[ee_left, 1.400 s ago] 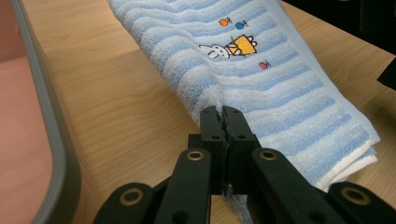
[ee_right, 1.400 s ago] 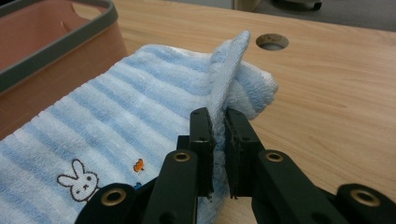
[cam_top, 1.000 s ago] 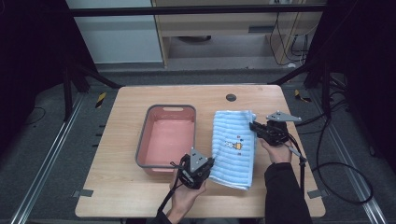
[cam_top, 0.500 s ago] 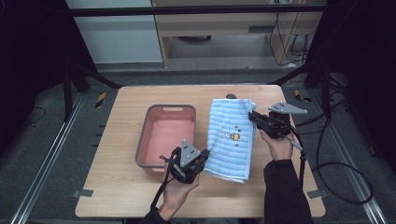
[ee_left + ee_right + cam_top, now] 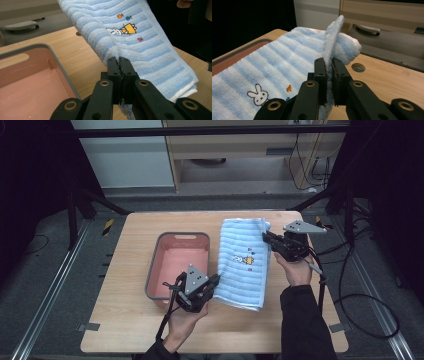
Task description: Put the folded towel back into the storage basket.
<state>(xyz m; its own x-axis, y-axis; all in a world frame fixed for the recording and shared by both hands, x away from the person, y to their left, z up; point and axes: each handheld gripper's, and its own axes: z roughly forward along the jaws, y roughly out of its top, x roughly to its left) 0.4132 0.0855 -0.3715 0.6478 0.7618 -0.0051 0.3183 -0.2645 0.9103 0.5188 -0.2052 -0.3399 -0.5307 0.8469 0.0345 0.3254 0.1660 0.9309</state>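
Here the left gripper (image 5: 119, 62) is clenched on the near edge of the blue striped towel (image 5: 245, 262), and the right gripper (image 5: 329, 63) pinches its far corner. The towel spans between them, seemingly raised off the wooden table (image 5: 130, 330). The pink basin (image 5: 160, 265) sits just beside the left gripper.

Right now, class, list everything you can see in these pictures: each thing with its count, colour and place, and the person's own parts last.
Towel: one, blue-and-white striped with a small rabbit picture, lifted over the table's middle, right of the bin.
Bin: one, pink with grey rim, on the table's left half.
Table: one, light wood, centre.
Round hole: one, in the tabletop's far edge.
Left gripper: one, black, shut on the towel's near corner.
Right gripper: one, black, shut on the towel's far corner.
Hands: two, each holding a gripper.
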